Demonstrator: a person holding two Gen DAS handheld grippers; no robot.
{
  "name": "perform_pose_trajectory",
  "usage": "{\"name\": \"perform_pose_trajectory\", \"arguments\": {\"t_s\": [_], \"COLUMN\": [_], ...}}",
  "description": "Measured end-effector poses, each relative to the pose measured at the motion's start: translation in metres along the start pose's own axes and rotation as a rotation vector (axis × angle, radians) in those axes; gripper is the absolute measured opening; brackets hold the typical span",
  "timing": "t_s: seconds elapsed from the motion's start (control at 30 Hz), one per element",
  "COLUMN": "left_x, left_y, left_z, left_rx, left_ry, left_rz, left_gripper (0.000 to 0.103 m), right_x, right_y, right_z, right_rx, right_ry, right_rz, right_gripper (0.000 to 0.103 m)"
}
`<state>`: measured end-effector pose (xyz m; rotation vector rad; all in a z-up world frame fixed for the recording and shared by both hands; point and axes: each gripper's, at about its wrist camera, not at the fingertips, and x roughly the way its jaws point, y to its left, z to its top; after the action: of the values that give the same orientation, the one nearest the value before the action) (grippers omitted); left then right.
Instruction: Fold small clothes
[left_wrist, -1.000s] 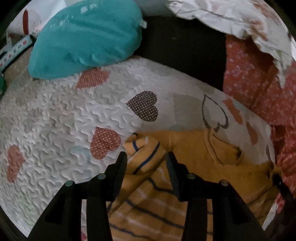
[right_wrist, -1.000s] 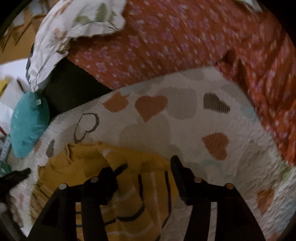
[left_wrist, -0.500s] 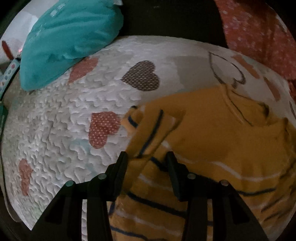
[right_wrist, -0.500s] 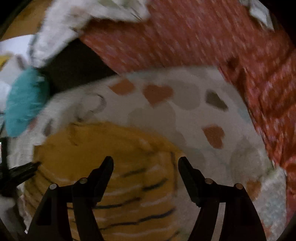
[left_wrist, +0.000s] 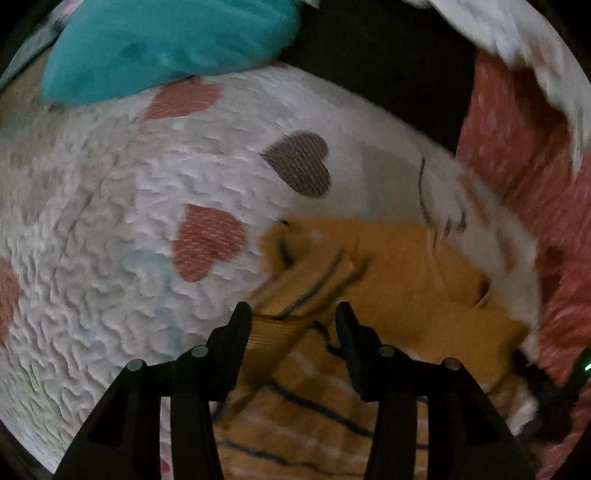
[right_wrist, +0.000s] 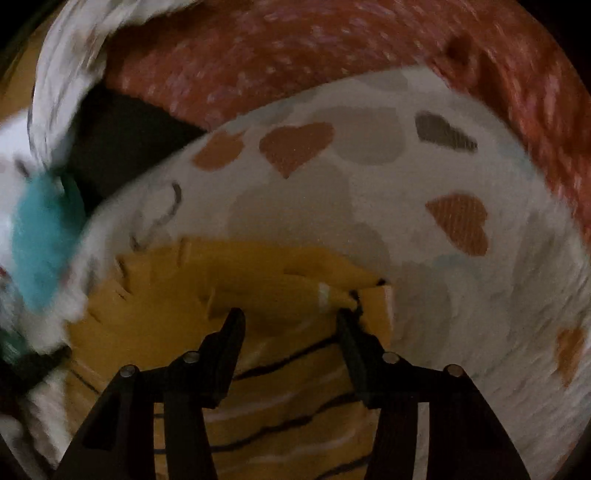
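A small mustard-yellow top with dark and white stripes (left_wrist: 399, 280) lies on a white quilt with heart patches (left_wrist: 110, 236). My left gripper (left_wrist: 293, 317) is open, its fingers either side of the folded-in left sleeve (left_wrist: 310, 284). In the right wrist view the same top (right_wrist: 177, 317) lies below me, and my right gripper (right_wrist: 290, 321) is open over its right sleeve fold (right_wrist: 332, 291). Both views are blurred by motion.
A teal cushion (left_wrist: 166, 40) lies at the quilt's far left edge. A red floral cloth (right_wrist: 332, 59) and a white printed cloth (left_wrist: 535, 66) lie beyond the quilt, with a dark gap (left_wrist: 376, 66) between.
Both grippers have pulled back and up from the top; the sleeves now lie folded over the body. The right gripper's jaws stay wide open after letting go.
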<state>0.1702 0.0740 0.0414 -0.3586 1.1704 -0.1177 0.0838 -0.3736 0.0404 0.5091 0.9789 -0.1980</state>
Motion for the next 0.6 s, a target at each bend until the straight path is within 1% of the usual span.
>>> {"name": "perform_pose_trajectory", "arguments": {"t_s": [0.03, 0.1, 0.17, 0.23, 0.27, 0.3, 0.33, 0.4, 0.43, 0.47, 0.5, 0.53, 0.57, 0.6], "left_x": [-0.006, -0.018, -0.024, -0.025, -0.026, -0.027, -0.026, -0.024, -0.022, -0.022, -0.023, -0.024, -0.025, -0.025], "left_y": [0.012, 0.040, 0.066, 0.086, 0.095, 0.099, 0.104, 0.107, 0.106, 0.103, 0.100, 0.095, 0.088, 0.085], "left_z": [0.002, 0.002, -0.003, -0.014, -0.026, -0.033, -0.048, -0.065, -0.074, -0.081, -0.085, -0.088, -0.091, -0.093], "left_rx": [-0.031, -0.093, -0.143, -0.179, -0.202, -0.212, -0.225, -0.232, -0.235, -0.226, -0.209, -0.183, -0.147, -0.133], "left_ry": [-0.011, -0.032, -0.027, 0.002, 0.020, 0.029, 0.050, 0.076, 0.084, 0.083, 0.075, 0.061, 0.051, 0.053], "left_rz": [-0.006, 0.007, 0.012, -0.007, -0.037, -0.054, -0.075, -0.094, -0.112, -0.124, -0.124, -0.118, -0.110, -0.116], "left_gripper": [0.046, 0.047, 0.047, 0.047, 0.047, 0.047, 0.047, 0.047, 0.047, 0.048, 0.050, 0.053, 0.057, 0.058], "right_x": [-0.005, -0.014, -0.024, -0.034, -0.038, -0.038, -0.036, -0.028, -0.024, -0.020, -0.013, -0.003, 0.007, 0.017], "right_y": [0.000, 0.012, 0.032, 0.053, 0.063, 0.075, 0.089, 0.119, 0.138, 0.156, 0.176, 0.199, 0.220, 0.240], "right_z": [0.001, -0.002, -0.009, -0.021, -0.027, -0.034, -0.042, -0.054, -0.060, -0.064, -0.067, -0.070, -0.072, -0.073], "right_rx": [0.009, -0.034, -0.093, -0.138, -0.152, -0.165, -0.180, -0.211, -0.230, -0.249, -0.269, -0.296, -0.321, -0.343], "right_ry": [-0.011, -0.043, -0.074, -0.080, -0.074, -0.059, -0.026, 0.046, 0.073, 0.102, 0.139, 0.187, 0.221, 0.240], "right_rz": [0.014, 0.005, 0.010, 0.063, 0.094, 0.131, 0.181, 0.262, 0.284, 0.302, 0.328, 0.352, 0.346, 0.322], "right_gripper": [0.055, 0.057, 0.057, 0.057, 0.057, 0.058, 0.059, 0.059, 0.059, 0.062, 0.065, 0.065, 0.066, 0.066]}}
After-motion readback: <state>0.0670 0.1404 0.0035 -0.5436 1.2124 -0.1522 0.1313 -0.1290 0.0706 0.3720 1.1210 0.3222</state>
